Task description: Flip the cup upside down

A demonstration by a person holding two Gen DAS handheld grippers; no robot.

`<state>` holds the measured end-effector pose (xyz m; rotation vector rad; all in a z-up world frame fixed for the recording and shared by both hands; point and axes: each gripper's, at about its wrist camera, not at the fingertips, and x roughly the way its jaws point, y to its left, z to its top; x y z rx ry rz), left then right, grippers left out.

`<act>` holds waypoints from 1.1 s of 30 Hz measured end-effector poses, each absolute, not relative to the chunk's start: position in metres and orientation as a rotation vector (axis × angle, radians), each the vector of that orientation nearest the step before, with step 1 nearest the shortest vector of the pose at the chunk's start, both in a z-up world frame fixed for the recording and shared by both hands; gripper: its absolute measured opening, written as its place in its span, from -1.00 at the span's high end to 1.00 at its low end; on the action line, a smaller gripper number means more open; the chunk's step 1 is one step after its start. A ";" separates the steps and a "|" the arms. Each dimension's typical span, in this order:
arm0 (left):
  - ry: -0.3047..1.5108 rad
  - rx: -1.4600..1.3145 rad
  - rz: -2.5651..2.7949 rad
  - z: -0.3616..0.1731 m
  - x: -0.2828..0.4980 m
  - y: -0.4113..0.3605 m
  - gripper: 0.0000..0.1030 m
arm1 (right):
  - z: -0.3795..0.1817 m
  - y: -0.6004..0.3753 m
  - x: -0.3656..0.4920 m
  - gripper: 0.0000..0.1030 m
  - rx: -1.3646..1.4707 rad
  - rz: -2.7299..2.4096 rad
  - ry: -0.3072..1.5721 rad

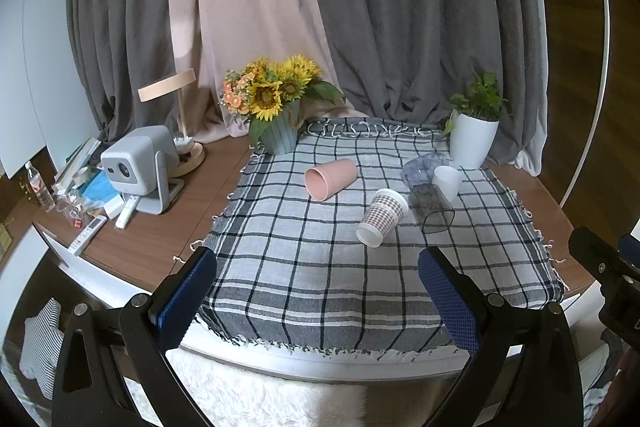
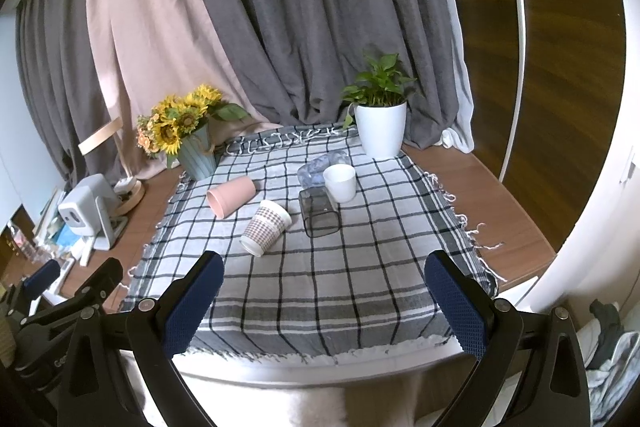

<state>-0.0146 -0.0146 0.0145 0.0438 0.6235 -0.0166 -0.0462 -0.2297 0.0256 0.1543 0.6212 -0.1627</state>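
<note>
Several cups lie on a checked cloth (image 1: 304, 267) (image 2: 320, 275). A pink cup (image 1: 330, 179) (image 2: 231, 195) lies on its side. A houndstooth paper cup (image 1: 382, 217) (image 2: 266, 227) lies on its side. A dark clear square glass (image 1: 434, 207) (image 2: 318, 215) lies on its side. A white cup (image 1: 447, 181) (image 2: 340, 182) stands upright. A clear faceted glass (image 1: 424, 165) (image 2: 320, 167) lies behind it. My left gripper (image 1: 316, 291) is open and empty above the table's near edge. My right gripper (image 2: 324, 295) is open and empty there too.
A sunflower vase (image 1: 280, 135) (image 2: 198, 153) stands at the cloth's back left. A white potted plant (image 1: 472, 141) (image 2: 380, 131) stands at the back right. A projector (image 1: 138, 167) (image 2: 86, 211), remotes and clutter sit on the wooden table at left. Curtains hang behind.
</note>
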 end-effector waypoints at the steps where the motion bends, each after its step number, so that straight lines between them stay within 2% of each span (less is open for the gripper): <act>1: 0.624 0.043 -0.018 0.014 -0.015 -0.015 -1.00 | 0.026 -0.230 -0.047 -0.97 0.153 -0.163 0.621; 20: 0.624 0.050 -0.019 0.014 -0.018 -0.017 -1.00 | 0.027 -0.234 -0.050 -0.97 0.158 -0.166 0.619; 33: 0.772 0.102 0.055 -0.027 0.039 0.006 -1.00 | -0.006 -0.219 0.000 -0.97 0.206 -0.121 0.699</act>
